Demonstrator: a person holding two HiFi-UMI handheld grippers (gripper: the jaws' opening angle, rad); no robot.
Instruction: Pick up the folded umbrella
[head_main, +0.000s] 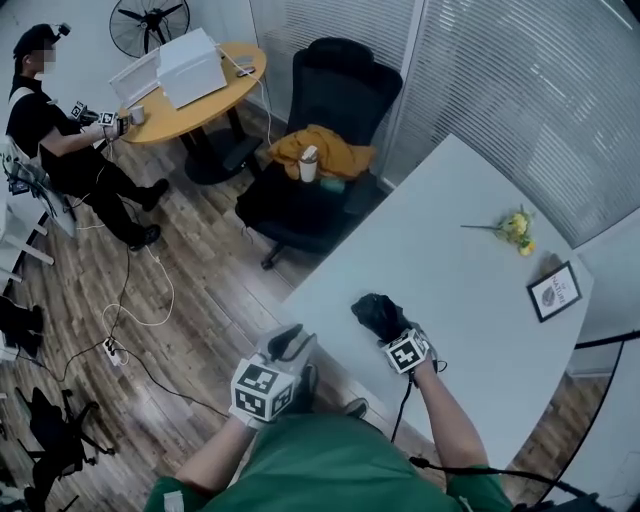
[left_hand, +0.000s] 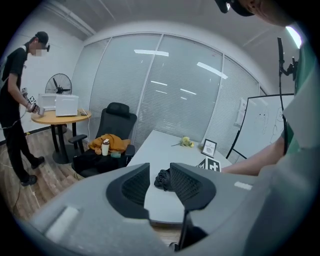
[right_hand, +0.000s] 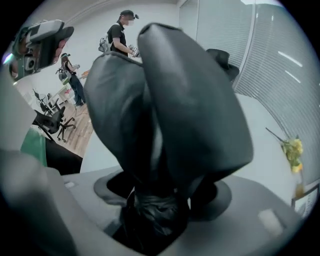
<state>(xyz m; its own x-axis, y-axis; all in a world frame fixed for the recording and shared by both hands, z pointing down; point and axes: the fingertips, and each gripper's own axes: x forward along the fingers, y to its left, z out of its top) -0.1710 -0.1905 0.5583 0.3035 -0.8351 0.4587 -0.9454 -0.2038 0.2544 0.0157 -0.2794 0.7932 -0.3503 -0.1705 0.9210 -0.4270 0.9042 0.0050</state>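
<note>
Umbrella cloth, slight sheen; table smooth, matt.

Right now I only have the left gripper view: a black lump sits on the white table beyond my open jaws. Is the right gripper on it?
Observer: Yes. The right gripper view shows the folded umbrella standing between the jaws of the right gripper, which are spread wide.
Operator: Gripped?
Observer: Not that I can see. The jaws stand wide and nothing looks squeezed, so I'd call it open.
Operator: And my left gripper?
Observer: The head view puts the left gripper to the left of the umbrella, short of the near edge of the table.
</note>
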